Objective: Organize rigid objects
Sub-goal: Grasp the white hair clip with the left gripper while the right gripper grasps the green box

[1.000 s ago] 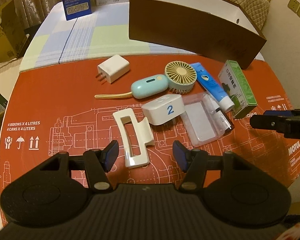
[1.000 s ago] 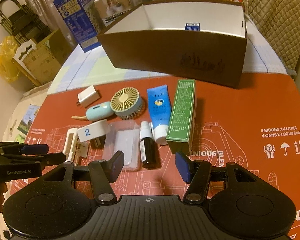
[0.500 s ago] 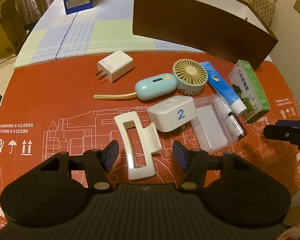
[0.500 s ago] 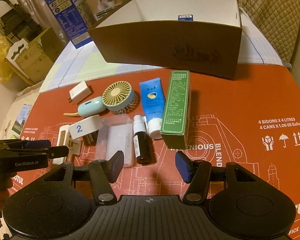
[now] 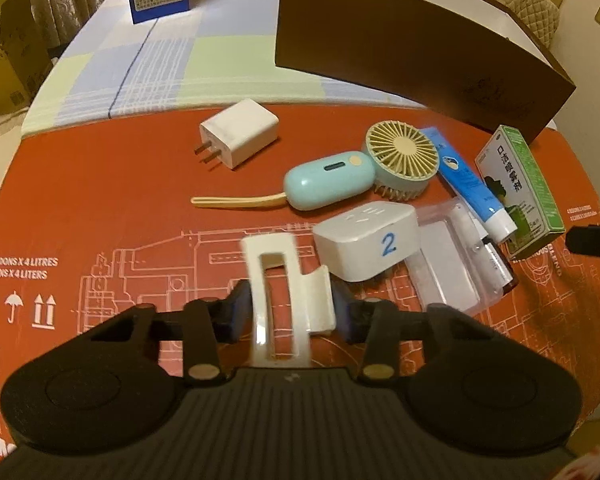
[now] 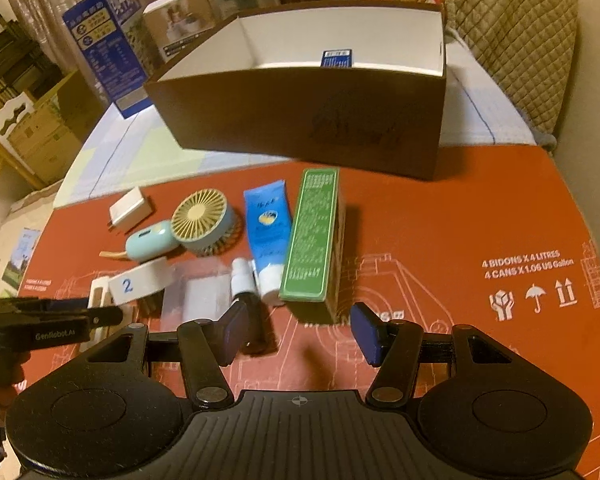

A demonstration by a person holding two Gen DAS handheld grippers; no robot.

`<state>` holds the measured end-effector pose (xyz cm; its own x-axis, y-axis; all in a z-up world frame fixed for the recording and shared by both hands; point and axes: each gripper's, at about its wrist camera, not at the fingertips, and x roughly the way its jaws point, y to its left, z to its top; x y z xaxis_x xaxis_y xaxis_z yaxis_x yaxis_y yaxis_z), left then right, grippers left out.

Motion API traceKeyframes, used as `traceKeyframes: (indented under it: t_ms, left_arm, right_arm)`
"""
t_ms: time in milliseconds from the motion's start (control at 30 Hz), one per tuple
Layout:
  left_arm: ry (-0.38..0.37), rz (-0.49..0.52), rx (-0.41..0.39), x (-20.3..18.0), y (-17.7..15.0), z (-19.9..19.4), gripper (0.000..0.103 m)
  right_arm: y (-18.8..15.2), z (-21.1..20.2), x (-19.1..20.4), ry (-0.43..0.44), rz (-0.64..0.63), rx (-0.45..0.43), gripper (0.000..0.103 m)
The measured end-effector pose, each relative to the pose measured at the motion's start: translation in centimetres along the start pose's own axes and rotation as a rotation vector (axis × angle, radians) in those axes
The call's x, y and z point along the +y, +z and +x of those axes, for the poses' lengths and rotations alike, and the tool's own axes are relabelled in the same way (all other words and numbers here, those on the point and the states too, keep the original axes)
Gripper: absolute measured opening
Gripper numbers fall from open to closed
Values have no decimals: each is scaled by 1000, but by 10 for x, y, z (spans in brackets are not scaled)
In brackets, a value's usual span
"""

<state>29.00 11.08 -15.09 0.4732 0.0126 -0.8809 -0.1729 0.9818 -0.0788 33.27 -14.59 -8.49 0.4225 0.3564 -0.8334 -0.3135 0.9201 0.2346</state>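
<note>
A white plastic clip point(image 5: 278, 264) lies on the red mat point(image 5: 100, 200) between the blue pads of my left gripper point(image 5: 288, 312). Its jaws are closing and both pads touch the clip's sides. Beyond it lie a white adapter marked 2 point(image 5: 366, 246), a teal and cream hand fan point(image 5: 400, 160), a white charger point(image 5: 240, 134), a clear plastic case point(image 5: 448, 264), a blue tube point(image 5: 468, 184) and a green box point(image 5: 520, 188). My right gripper point(image 6: 300, 332) is open over the mat, with nothing between its pads. It hangs just in front of a dark spray bottle point(image 6: 248, 308) and the green box point(image 6: 312, 240).
A large brown box point(image 6: 300, 120) with a white inside stands open behind the objects, on a checked cloth point(image 5: 140, 60). Blue and white cartons point(image 6: 108, 44) stand at the back left. The right part of the red mat point(image 6: 480, 220) is bare.
My left gripper has come down and forward over the white clip, and its jaws have narrowed onto it. The right gripper has kept its opening and barely shifted.
</note>
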Motion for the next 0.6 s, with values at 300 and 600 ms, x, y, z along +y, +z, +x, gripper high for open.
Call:
traceKeyframes:
  t_ms: [300, 600]
  left_arm:
    - [28, 10, -10, 17, -1, -3, 36]
    - [47, 9, -9, 28, -2, -7, 36]
  right_arm:
    - [10, 25, 6, -27, -39, 6, 54]
    - [15, 37, 5, -65, -53, 4, 54]
